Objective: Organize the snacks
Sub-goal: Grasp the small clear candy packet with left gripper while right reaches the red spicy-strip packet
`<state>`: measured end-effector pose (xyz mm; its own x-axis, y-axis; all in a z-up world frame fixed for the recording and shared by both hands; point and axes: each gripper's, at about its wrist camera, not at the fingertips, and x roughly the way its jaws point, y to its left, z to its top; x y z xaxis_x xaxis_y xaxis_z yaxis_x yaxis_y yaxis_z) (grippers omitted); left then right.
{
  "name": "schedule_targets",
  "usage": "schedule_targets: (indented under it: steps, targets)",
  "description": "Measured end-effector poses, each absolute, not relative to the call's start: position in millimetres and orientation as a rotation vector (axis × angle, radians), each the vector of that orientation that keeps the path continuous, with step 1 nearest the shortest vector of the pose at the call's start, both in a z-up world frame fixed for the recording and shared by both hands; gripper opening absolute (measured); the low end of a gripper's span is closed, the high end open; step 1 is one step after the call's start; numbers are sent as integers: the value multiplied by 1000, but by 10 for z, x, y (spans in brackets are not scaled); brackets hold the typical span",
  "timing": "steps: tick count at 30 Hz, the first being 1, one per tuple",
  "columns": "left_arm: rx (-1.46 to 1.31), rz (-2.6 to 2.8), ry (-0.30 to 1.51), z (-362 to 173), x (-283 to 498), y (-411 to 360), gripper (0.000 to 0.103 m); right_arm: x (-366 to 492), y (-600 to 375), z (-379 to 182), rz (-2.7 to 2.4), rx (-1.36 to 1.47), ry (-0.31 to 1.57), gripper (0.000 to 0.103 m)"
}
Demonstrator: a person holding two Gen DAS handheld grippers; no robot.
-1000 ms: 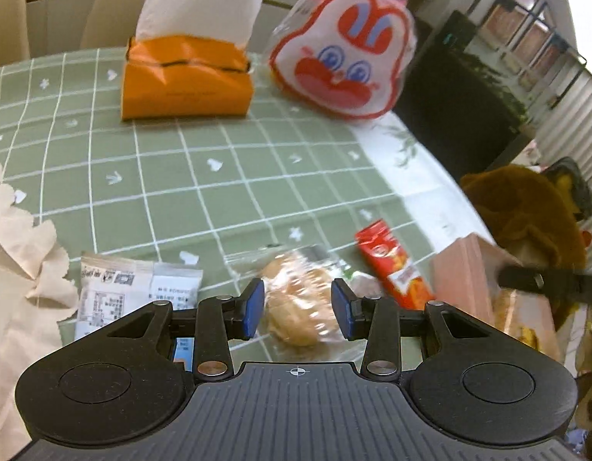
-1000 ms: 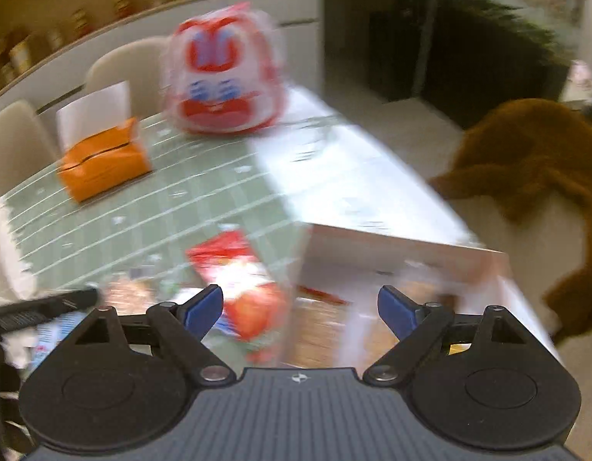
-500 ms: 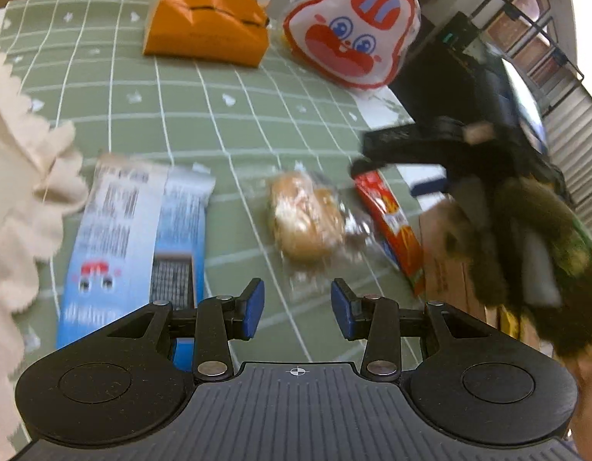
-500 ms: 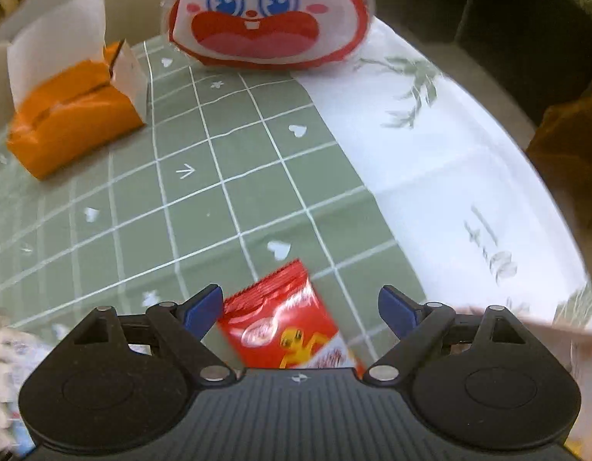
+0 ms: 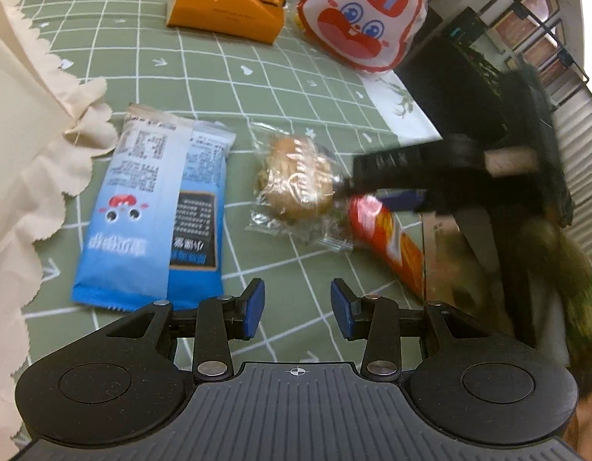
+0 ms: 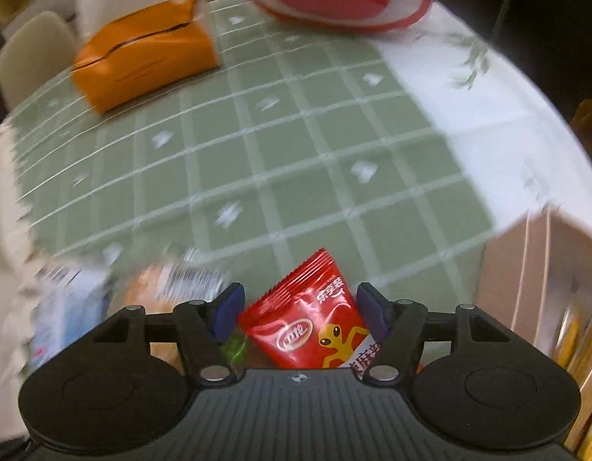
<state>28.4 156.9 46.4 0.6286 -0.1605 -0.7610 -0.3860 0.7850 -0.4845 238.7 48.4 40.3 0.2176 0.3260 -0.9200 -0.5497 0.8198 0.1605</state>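
Soft, even indoor light falls across the green checked tablecloth [image 5: 150,57] with only faint shadows. Both fisheye views bend straight lines hard toward dark corners. The left wrist view is mostly sharp — only its right edge smears. The right wrist view is motion-blurred throughout — the orange tissue box [image 6: 142,53] streaks.

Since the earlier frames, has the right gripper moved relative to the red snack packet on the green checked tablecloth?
Yes. The right gripper has come down over the red snack packet, its jaws just closing with the packet between them.
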Motion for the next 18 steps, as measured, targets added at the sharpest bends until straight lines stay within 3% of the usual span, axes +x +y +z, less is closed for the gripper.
schedule_targets:
  steps: [8,14,18]
  targets:
    - [-640,165,913,511,105,1490,43,1640,142,397,712,-59,1282,51]
    - [-598,159,913,596,73,1383,41,1160,-214,417,705,-19,1232,51]
    - [-579,141,917,620,76,1292,41,940,-591,474,724,5,1166,57]
